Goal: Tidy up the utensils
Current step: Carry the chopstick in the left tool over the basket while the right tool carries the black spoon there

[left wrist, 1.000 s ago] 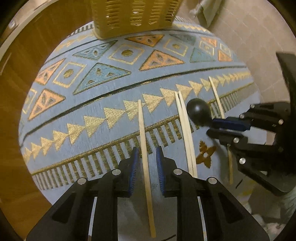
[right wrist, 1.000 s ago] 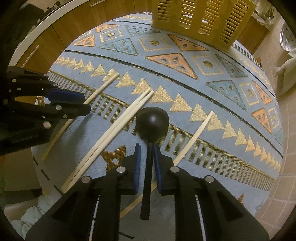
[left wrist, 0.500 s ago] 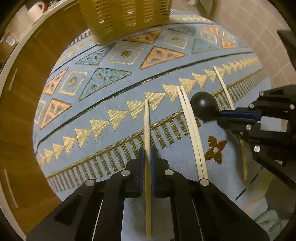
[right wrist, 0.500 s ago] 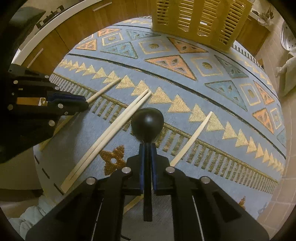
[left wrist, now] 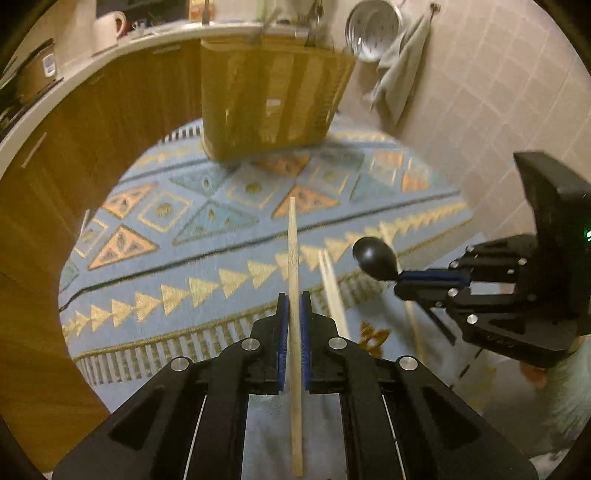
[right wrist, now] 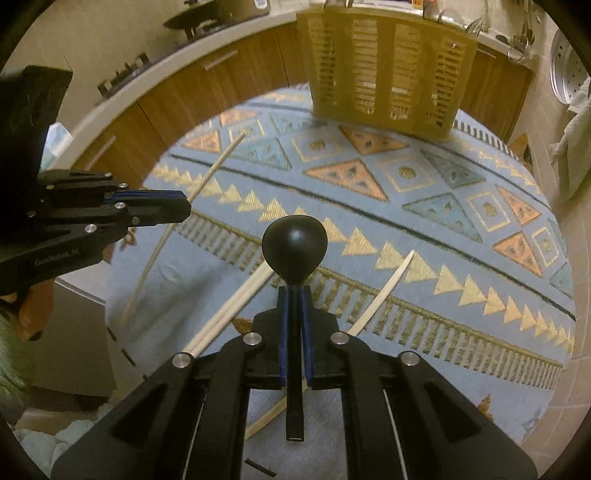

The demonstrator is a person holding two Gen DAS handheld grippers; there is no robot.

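My left gripper (left wrist: 292, 299) is shut on a wooden chopstick (left wrist: 293, 251) and holds it lifted above the patterned blue cloth (left wrist: 192, 229). My right gripper (right wrist: 294, 291) is shut on the handle of a black spoon (right wrist: 294, 245), also lifted; the spoon shows in the left wrist view (left wrist: 375, 254) too. A pair of chopsticks (right wrist: 236, 306) and a single chopstick (right wrist: 384, 291) lie on the cloth below. A yellow slotted basket (right wrist: 388, 62) stands at the far edge of the table. The left gripper also appears in the right wrist view (right wrist: 184, 210).
Wooden cabinets with a white counter (right wrist: 177, 48) curve behind the table. A tiled wall (left wrist: 480, 92) with a towel (left wrist: 399, 74) and a metal colander (left wrist: 373, 29) stands to the right. The table's near edge is just under both grippers.
Both grippers closed, the left on the chopstick and the right on the spoon, then rose from the cloth and tilted up toward the basket.
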